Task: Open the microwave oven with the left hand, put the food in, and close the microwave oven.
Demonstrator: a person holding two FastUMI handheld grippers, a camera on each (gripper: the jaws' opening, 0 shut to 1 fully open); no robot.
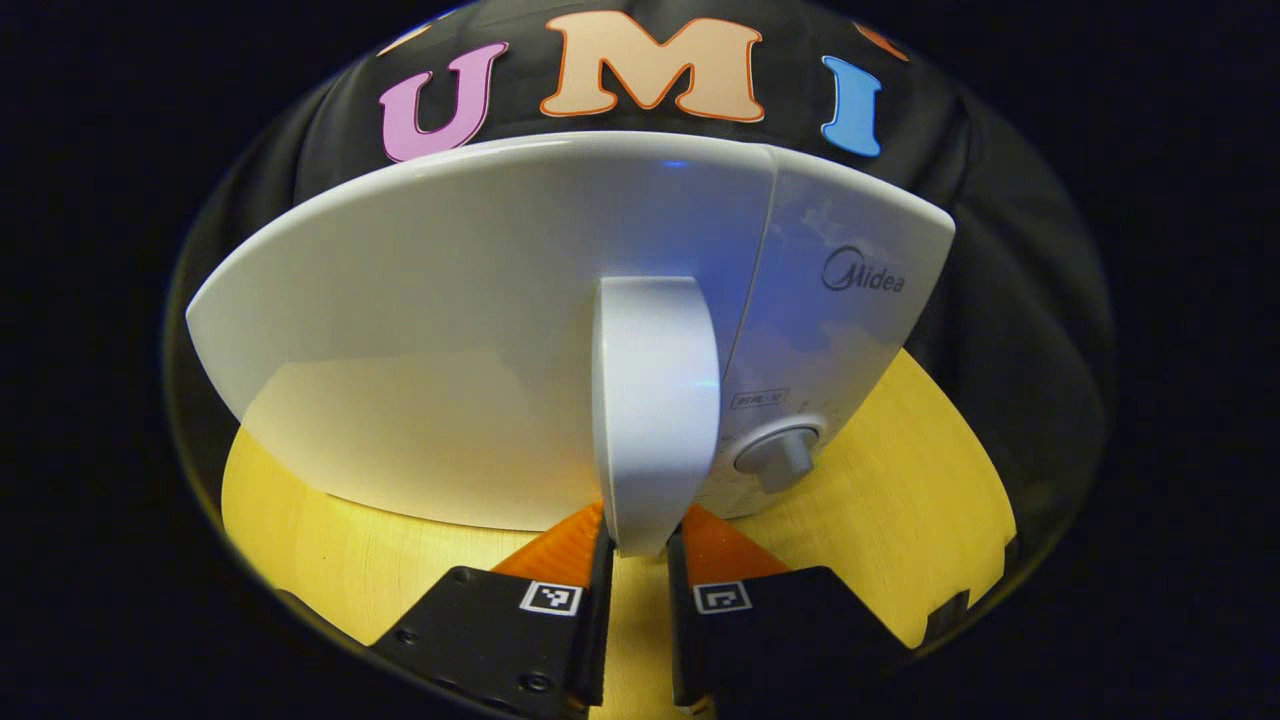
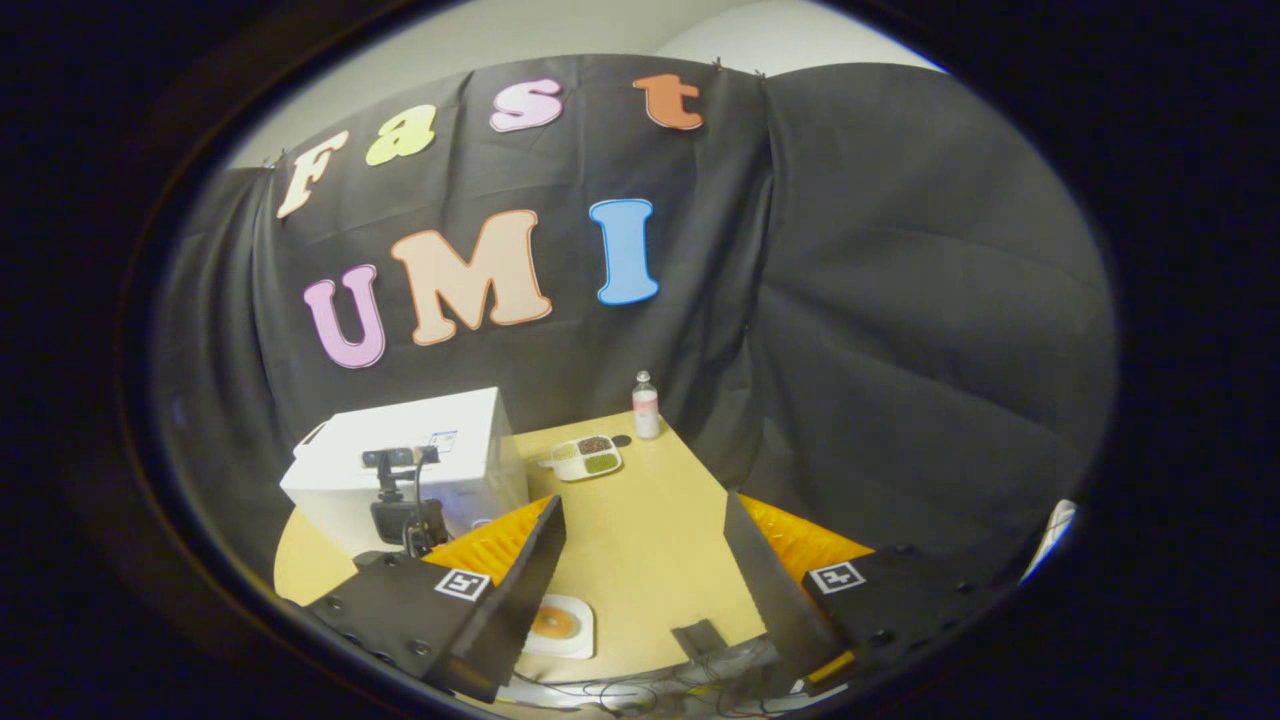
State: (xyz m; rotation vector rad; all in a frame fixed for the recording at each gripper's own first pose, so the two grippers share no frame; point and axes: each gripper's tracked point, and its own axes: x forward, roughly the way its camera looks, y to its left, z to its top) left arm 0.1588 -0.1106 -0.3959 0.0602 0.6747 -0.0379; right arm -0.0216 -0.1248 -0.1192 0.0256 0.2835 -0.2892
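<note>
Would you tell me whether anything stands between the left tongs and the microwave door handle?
Nothing visible does. The left tongs sit at the lower end of the door handle of the microwave, one finger on each side of it. The door looks closed.

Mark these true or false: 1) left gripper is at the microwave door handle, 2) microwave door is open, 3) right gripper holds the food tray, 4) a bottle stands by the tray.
1) True: the left gripper has its fingers either side of the handle.
2) False: the microwave door sits flush, closed.
3) False: the right gripper is open and empty; the food tray lies on the table.
4) True: the bottle stands just behind the tray.
</note>
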